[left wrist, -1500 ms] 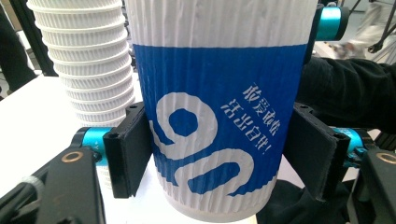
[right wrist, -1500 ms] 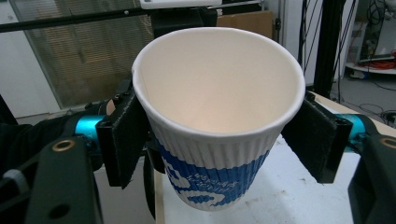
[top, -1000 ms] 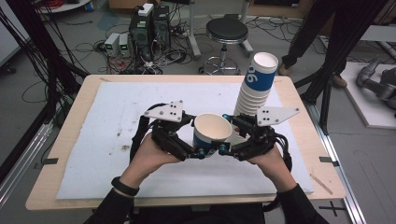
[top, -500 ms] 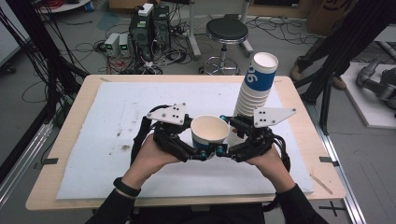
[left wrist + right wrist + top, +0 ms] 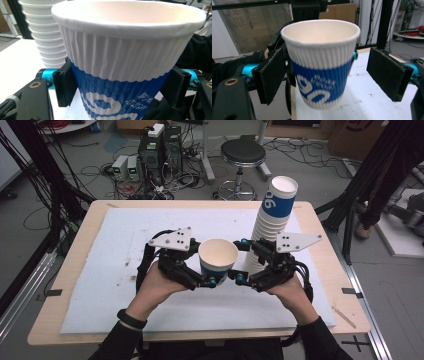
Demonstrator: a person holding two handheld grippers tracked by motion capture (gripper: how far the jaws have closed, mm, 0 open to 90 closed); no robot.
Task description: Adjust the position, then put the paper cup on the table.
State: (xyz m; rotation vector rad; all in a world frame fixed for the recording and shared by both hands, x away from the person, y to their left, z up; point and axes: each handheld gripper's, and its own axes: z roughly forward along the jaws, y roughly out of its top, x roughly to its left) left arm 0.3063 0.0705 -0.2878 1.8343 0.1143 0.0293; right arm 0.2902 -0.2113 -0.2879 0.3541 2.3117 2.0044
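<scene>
I see the left tool (image 5: 212, 281) pinching the single paper cup (image 5: 218, 260), white-ribbed at the top with a blue printed band below. In the left gripper view its two black pads (image 5: 64, 86) press on opposite sides of the cup (image 5: 125, 65) at the top of the blue band, and its jaws have just been opening a little while keeping their hold on the cup.

I see the right tool (image 5: 239, 279) spread. In the right gripper view its pads (image 5: 388, 72) stand on either side of the cup (image 5: 320, 62); the right-hand pad is well clear of the cup wall, and the left-hand pad sits just beside it, contact not determinable. Its jaws have just been opening, with the cup between them.

The cup is upright, tilted slightly, and raised off the tabletop (image 5: 90, 270); in the right gripper view its base shows clear of the white sheet (image 5: 125, 240) that covers the tabletop. It sits between the two tools, near the middle of the sheet on the person's side.

Just beside the right tool, on its far side, stands a tall stack of matching cups (image 5: 272, 225), leaning slightly. The ribbed rims of that stack (image 5: 41, 35) show behind the held cup in the left gripper view. The left hand (image 5: 155, 287) and right hand (image 5: 290, 292) grasp the tool bodies from below.
</scene>
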